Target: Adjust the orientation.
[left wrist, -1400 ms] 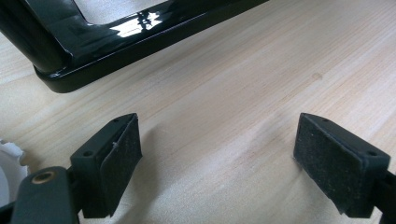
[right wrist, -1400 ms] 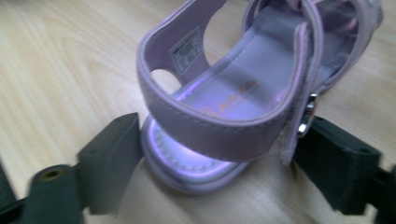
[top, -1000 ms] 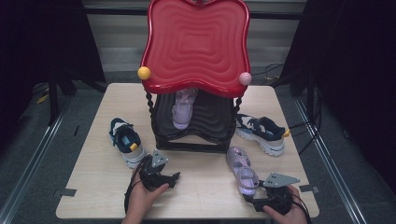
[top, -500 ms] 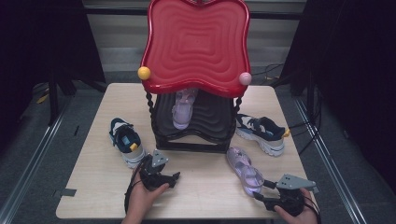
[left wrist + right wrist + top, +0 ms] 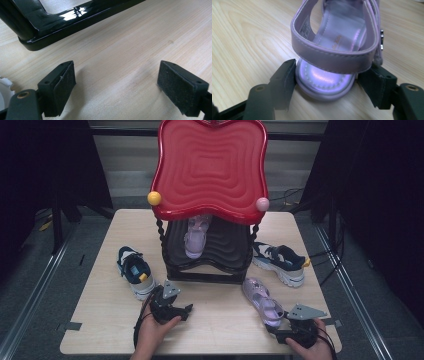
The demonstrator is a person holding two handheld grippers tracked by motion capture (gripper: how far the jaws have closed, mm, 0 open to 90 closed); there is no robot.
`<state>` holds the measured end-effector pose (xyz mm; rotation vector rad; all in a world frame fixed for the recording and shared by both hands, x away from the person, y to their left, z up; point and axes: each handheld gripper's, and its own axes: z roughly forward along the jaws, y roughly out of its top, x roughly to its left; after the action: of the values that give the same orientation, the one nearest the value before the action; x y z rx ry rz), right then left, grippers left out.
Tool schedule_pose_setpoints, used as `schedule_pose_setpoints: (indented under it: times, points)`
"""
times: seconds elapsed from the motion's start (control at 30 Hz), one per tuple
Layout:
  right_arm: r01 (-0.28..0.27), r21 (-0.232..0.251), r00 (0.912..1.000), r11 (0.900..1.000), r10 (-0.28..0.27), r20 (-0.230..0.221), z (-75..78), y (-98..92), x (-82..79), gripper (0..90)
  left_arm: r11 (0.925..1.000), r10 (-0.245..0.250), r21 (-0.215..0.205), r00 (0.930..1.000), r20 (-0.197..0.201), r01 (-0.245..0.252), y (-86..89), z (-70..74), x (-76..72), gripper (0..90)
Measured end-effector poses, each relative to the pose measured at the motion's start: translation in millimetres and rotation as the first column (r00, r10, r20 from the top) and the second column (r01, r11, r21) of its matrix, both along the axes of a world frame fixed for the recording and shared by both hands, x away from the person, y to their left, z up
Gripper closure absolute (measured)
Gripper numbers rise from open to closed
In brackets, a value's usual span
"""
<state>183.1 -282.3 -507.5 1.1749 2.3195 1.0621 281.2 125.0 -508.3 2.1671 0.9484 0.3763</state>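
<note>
A purple sandal (image 5: 260,297) lies on the wooden table (image 5: 95,315), toe toward the rack and heel toward me. My right gripper (image 5: 278,326) sits at that heel. In the right gripper view the right gripper (image 5: 327,72) has both black pads against the sides of the sandal's (image 5: 337,42) heel sole. Its jaws have just been opening a little, with the heel still between them. My left gripper (image 5: 186,310) rests low on the table in front of the rack. There the left gripper (image 5: 116,75) is open, with bare wood between its pads.
A rack with a red wavy top (image 5: 210,165) and black shelves (image 5: 220,252) stands mid-table, a second purple sandal (image 5: 196,237) on it. Its black base (image 5: 62,20) lies just ahead of the left gripper. Navy sneakers sit at its left (image 5: 132,270) and right (image 5: 280,262).
The right hand slid a little to the right, then back left, staying at the sandal's heel. The sandal has hardly moved. The left hand and gripper are unchanged.
</note>
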Motion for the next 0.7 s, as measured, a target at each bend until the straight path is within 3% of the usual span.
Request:
schedule_pose_setpoints:
  times: [0.2,0.43,0.7]
  points:
    - [0.019,0.009,0.9996,1.0,-0.019,0.023,-1.9,-13.0,-3.5,35.8,1.0,0.0,0.0,1.0,0.0,0.0,0.0,0.0,0.0,14.5]
    - [0.028,0.005,0.9993,1.0,-0.028,0.026,-3.8,-4.9,-0.9,24.9,1.0,0.0,0.0,1.0,0.0,0.0,0.0,0.0,0.0,14.5]
    - [0.086,0.021,0.9963,0.996,-0.086,0.011,-2.3,-6.2,2.3,30.5,1.0,-0.001,0.0,1.0,0.0,0.001,0.0,0.0,0.0,14.5]
